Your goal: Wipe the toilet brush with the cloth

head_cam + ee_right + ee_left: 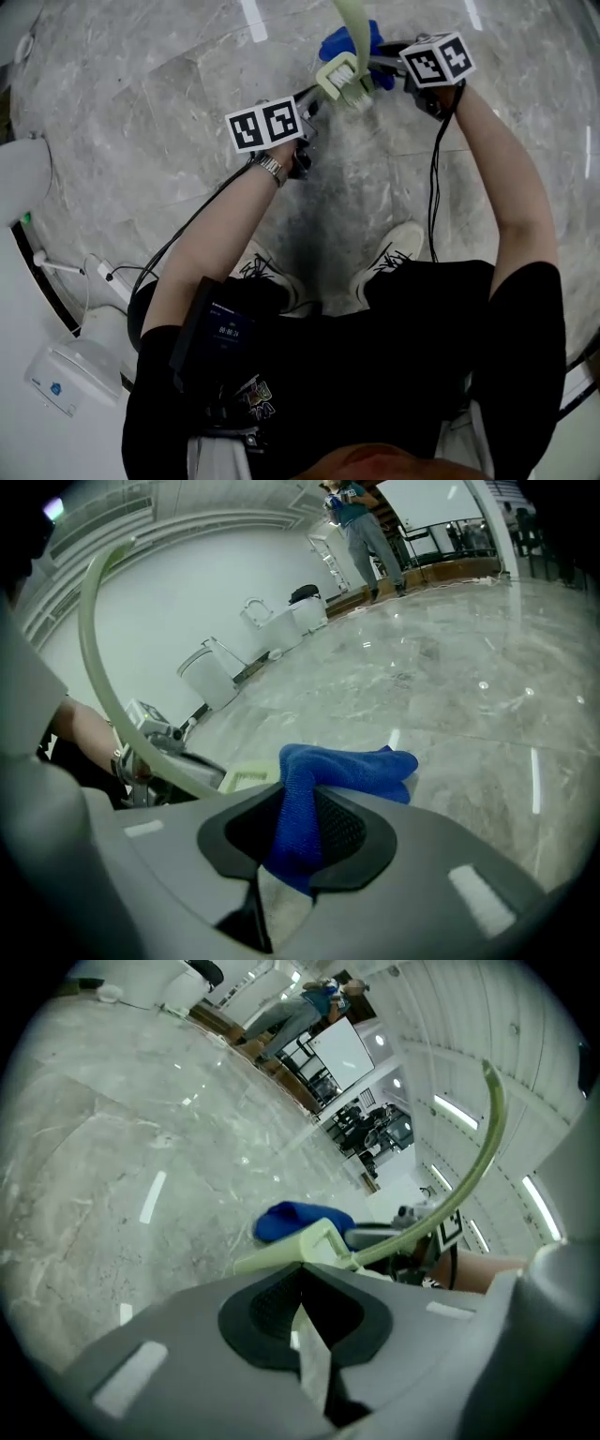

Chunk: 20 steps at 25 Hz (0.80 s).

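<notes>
Toilet brush (344, 80) is up in the air at the top centre of the head view, between the two grippers and above the grey marble floor (141, 94). Its head is pale green with whitish bristles, and its bent handle runs out over the upper edge of the frame. The left gripper (314, 97) reaches in from the lower left. Its jaws are pressed together on the edge of the brush head, and in the left gripper view the pale green head sits exactly at their tips.

The right gripper (384, 66) comes in from the upper right and pinches a blue cloth (339, 42). In the right gripper view a fold of the cloth stands between the two dark pads, which are partly apart around it, and the rest bunches out past the tips. The cloth is just beside the toilet brush, near the place where head and handle join. Whether it touches there is not clear.

A wristwatch (272, 169) is on the left wrist. The person's shoes (394, 253) stand on the floor near the middle of the frame.
</notes>
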Available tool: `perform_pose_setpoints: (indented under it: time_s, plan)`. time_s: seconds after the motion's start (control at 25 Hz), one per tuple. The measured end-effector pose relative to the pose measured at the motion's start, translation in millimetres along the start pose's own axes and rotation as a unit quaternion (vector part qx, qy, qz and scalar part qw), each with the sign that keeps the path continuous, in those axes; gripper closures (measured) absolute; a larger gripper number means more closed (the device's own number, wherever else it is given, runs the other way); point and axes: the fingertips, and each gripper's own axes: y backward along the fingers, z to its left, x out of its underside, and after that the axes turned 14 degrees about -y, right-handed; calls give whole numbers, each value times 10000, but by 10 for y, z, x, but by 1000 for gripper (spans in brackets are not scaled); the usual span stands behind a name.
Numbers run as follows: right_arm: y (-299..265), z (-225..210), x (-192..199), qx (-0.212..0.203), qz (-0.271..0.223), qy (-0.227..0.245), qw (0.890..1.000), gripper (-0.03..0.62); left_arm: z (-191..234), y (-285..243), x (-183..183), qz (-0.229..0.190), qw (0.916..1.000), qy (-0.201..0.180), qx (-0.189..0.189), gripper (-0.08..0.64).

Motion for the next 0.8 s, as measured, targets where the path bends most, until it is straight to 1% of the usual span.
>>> perform_pose_setpoints:
  time_s: [0.16,0.2,0.24,0.28,0.32,0.36,0.4,0.44,0.48,0.52,0.6,0.68,0.72,0.8]
  plan:
    - [91,13,244,-36,-334,-654,9973,495,109,-18,-245,-153,9999,-56,-29,561]
    - [109,2,275,-21,-423,-771,9961,495,116,-22,-291,-174,9998,-97,-14,561]
    - [139,-36,292,57,-503,-825,9953,495,111,-22,-331,-194,9997,-157,9,543]
    - [182,-101,290,191,-591,-861,9944,495,95,-21,-359,-200,9995,-258,30,498]
    - [238,-182,271,338,-702,-934,9926,495,69,-19,-365,-172,9990,-414,39,476]
    - [297,-255,233,443,-840,-1053,9899,495,36,-18,-343,-102,9980,-622,26,472]
    - [348,-298,176,467,-988,-1180,9870,495,6,-19,-296,-4,9964,-845,-10,465]
    - [380,-292,99,399,-1122,-1255,9849,495,-14,-21,-238,90,9948,-1017,-65,465]
    - [385,-233,9,257,-1213,-1233,9846,495,-21,-23,-189,145,9939,-1083,-124,458]
    - [363,-130,-80,77,-1237,-1102,9862,495,-19,-25,-160,156,9943,-1044,-167,460]
    - [257,126,-225,-241,-1088,-604,9919,494,-24,-36,-149,186,9952,-947,-187,462]
    - [119,377,-332,-506,-823,-29,9953,495,-50,-50,-157,294,9932,-1108,-198,482]
    - [54,508,-380,-691,-687,232,9950,495,-54,-52,-161,327,9922,-1180,-211,484]
    - [-48,782,-479,-1158,-446,635,9902,495,-44,-49,-170,309,9923,-1176,-233,485]
